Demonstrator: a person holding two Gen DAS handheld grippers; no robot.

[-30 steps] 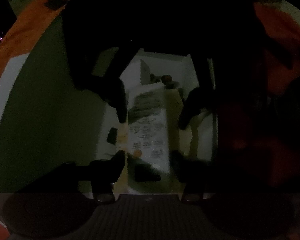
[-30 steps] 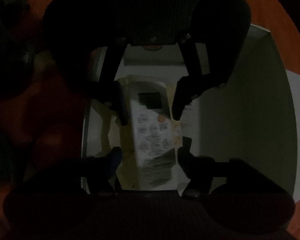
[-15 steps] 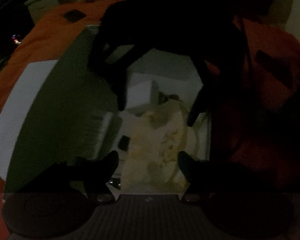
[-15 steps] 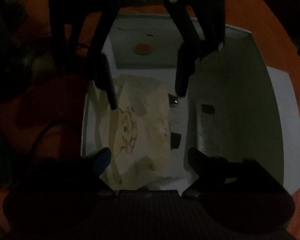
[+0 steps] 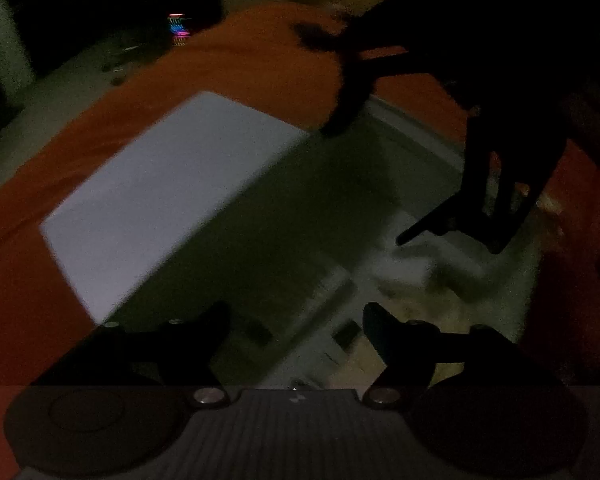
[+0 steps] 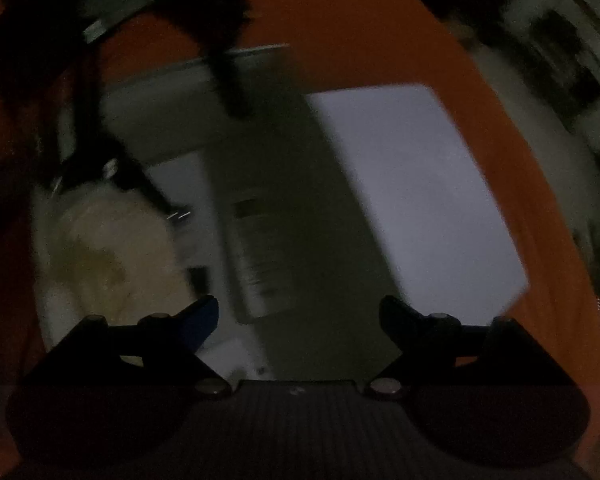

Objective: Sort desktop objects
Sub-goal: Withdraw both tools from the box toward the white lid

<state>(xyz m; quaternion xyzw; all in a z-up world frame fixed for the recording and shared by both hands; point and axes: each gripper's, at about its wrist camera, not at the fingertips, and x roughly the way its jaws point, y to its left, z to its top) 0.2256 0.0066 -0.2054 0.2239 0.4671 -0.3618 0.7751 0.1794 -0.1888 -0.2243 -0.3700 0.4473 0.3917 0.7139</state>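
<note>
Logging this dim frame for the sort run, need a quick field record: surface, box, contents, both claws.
surface: orange cloth
box: open white box, lid lying flat beside it
contents: crumpled cream paper; other items too blurred to name
left claw: opening, nothing between its fingers
right claw: opening, nothing between its fingers
image: dark, motion-blurred

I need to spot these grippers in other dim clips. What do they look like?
Both look black with angular two-piece fingers. The right gripper has a blue pad on one finger, silver screws and a ribbed dark base. The left gripper matches, without visible blue.
</note>
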